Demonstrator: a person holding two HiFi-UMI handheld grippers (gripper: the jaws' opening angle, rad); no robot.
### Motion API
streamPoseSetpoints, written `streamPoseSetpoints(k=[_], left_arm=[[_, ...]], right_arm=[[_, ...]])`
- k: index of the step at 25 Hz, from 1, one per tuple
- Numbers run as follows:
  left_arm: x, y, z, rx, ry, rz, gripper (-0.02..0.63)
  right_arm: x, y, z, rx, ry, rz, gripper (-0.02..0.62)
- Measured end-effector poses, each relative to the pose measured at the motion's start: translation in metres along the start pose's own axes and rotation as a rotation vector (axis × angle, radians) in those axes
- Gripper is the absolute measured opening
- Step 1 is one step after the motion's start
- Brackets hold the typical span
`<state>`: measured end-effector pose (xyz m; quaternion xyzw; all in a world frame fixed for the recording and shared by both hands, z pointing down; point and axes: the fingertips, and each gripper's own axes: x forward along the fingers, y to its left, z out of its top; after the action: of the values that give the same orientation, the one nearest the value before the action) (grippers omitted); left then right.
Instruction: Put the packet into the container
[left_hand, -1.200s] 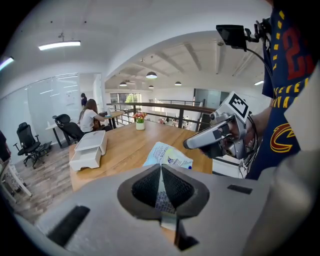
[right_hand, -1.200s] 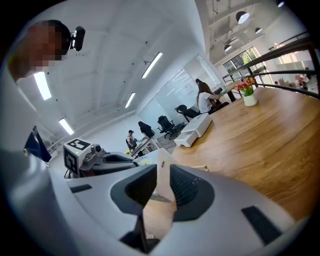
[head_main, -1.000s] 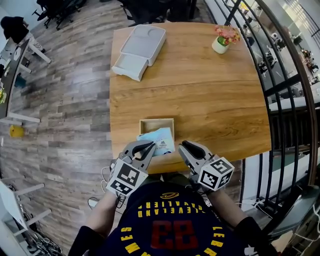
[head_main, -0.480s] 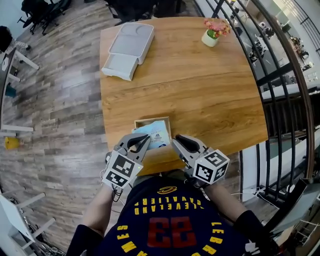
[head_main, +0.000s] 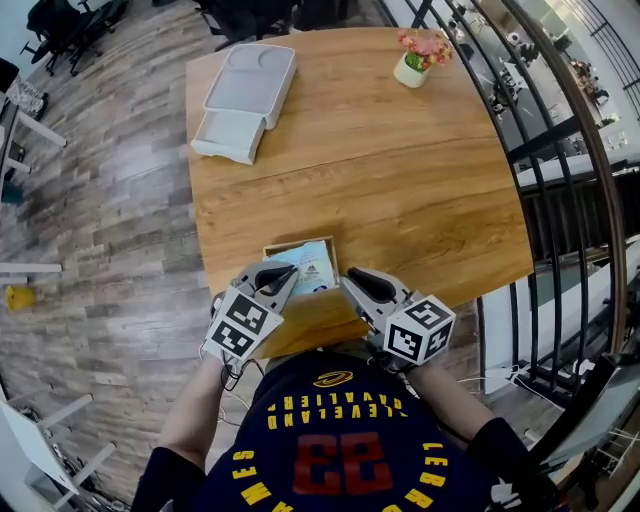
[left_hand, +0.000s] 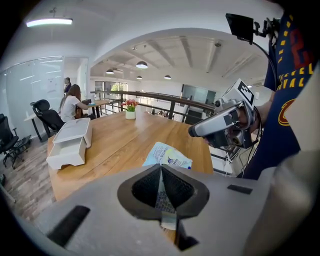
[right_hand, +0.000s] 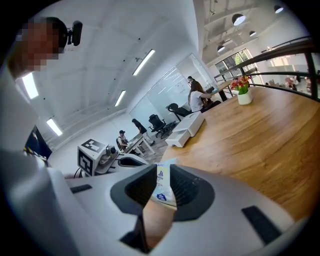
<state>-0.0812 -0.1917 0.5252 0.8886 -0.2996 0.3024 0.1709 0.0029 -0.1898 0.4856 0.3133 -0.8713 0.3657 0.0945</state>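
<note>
A small wooden container (head_main: 283, 246) stands near the table's front edge. The light-blue packet (head_main: 312, 268) lies tilted over its opening. My left gripper (head_main: 284, 276) is shut on the packet's near-left edge, and in the left gripper view the packet (left_hand: 167, 155) sticks out past the closed jaw tips (left_hand: 161, 167). My right gripper (head_main: 352, 281) hovers just right of the packet. In the right gripper view its jaws (right_hand: 163, 172) stand slightly apart, and the packet (right_hand: 164, 189) shows through the gap. From the left gripper view the right gripper (left_hand: 192, 132) sits above the packet, apart from it.
A white drawer unit (head_main: 245, 100) stands at the table's far left and a flower pot (head_main: 413, 62) at the far right. The wooden table (head_main: 400, 180) is bare between them. A dark railing (head_main: 560, 150) runs along the right side. People sit at desks in the background.
The packet overhung the container's near-right corner a second ago. Now it sits more over the opening, with both grippers a little closer to the container. The head view has shifted.
</note>
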Motion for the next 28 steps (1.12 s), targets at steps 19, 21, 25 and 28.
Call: streamPoseSetpoints(k=[19, 21, 25, 28], left_arm=[[0.033, 0.006, -0.025, -0.005, 0.086, -0.096, 0.012], [0.036, 0.006, -0.031, -0.014, 0.091, -0.092, 0.012], [0.038, 0.005, -0.036, -0.022, 0.101, -0.088, 0.011], [0.041, 0.002, -0.039, -0.014, 0.106, -0.088, 0.011]], right_arm=[[0.017, -0.013, -0.006, 0.076, 0.01, -0.023, 0.087], [0.019, -0.014, -0.007, 0.082, 0.011, -0.025, 0.087], [0.021, -0.014, -0.008, 0.093, 0.014, -0.027, 0.087], [0.021, -0.015, -0.01, 0.104, 0.016, -0.031, 0.087]])
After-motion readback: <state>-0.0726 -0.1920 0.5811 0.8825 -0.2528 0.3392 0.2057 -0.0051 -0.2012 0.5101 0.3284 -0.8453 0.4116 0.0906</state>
